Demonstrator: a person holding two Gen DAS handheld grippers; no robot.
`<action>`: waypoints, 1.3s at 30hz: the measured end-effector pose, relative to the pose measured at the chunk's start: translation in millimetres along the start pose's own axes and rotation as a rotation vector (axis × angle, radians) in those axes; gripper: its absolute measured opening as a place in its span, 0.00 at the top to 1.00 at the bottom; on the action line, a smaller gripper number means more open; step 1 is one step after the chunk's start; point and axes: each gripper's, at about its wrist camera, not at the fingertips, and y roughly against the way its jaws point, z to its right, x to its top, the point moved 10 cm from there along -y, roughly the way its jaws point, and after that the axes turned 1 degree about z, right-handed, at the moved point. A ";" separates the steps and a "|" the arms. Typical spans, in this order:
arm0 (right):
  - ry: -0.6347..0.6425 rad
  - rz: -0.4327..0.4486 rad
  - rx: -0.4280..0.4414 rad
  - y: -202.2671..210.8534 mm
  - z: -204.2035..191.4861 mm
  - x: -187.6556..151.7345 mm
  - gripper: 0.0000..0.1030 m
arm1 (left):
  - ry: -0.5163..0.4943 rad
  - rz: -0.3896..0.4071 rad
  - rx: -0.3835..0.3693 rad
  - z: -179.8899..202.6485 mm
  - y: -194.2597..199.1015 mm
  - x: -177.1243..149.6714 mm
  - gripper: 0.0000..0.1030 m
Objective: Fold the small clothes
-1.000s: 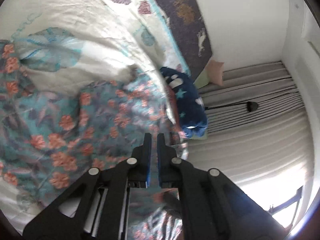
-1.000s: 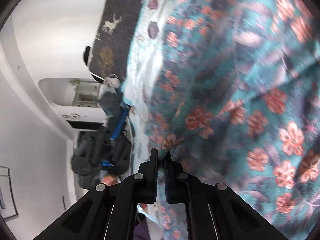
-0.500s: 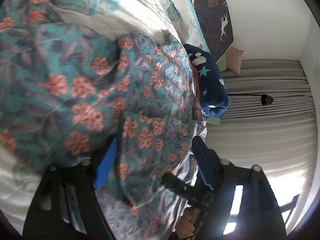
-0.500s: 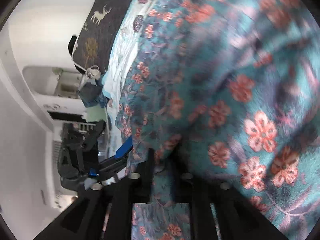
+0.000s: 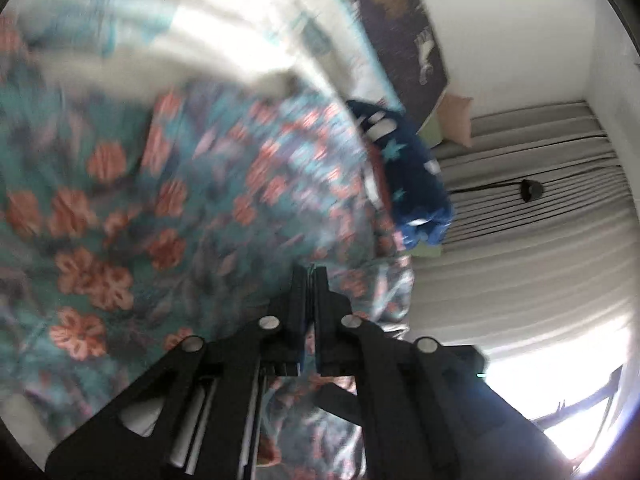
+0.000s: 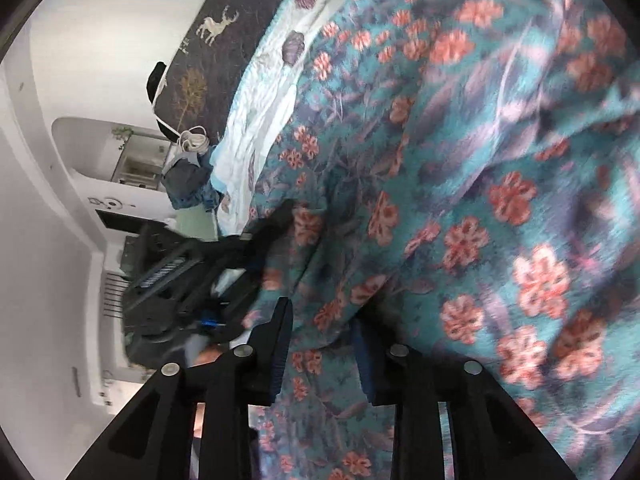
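A teal garment [image 5: 168, 208] with orange flowers lies spread on the bed and fills the right wrist view [image 6: 460, 200]. My left gripper [image 5: 309, 274] is shut at the garment's near edge, with cloth running under and behind its fingers. The right wrist view shows the left gripper [image 6: 276, 220] biting that edge at the left. My right gripper [image 6: 322, 320] stands with its blue-padded fingers [image 6: 280, 344] apart. A loose fold of the garment hangs between them, and the pads do not press on it.
A white bedsheet [image 5: 224, 40] with teal leaf prints lies under the garment. A dark blue star-print garment [image 5: 412, 176] lies at the bed's edge beside grey curtains [image 5: 520, 200]. A dark deer-pattern headboard panel [image 6: 208, 40] and a heap of denim clothes [image 6: 184, 184] are farther off.
The left gripper opened wide over the garment half a second ago and has shut again at its edge. The right gripper went from shut to apart, with cloth now between its fingers.
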 end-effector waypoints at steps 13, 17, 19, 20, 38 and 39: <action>-0.041 0.033 0.053 -1.9 -18.1 0.9 0.95 | 0.006 0.167 0.001 -11.6 68.0 37.7 0.97; -0.041 0.011 -0.007 -20.3 -7.8 -2.1 0.91 | 0.079 0.160 0.051 -48.9 55.5 41.3 0.97; -0.062 -0.029 0.002 -22.7 -3.3 -5.7 0.90 | 0.136 0.142 0.065 -70.1 47.5 38.9 0.97; -0.039 -0.052 -0.023 -16.1 -5.4 -7.8 0.88 | 0.151 0.137 0.058 -73.7 45.1 36.7 0.97; 0.605 -0.065 -0.707 127.2 99.7 53.8 0.46 | 0.018 0.134 0.108 -48.2 51.0 26.8 0.97; 0.614 -0.072 -0.713 132.0 100.2 50.3 0.46 | 0.002 0.127 0.113 -43.2 51.6 24.3 0.95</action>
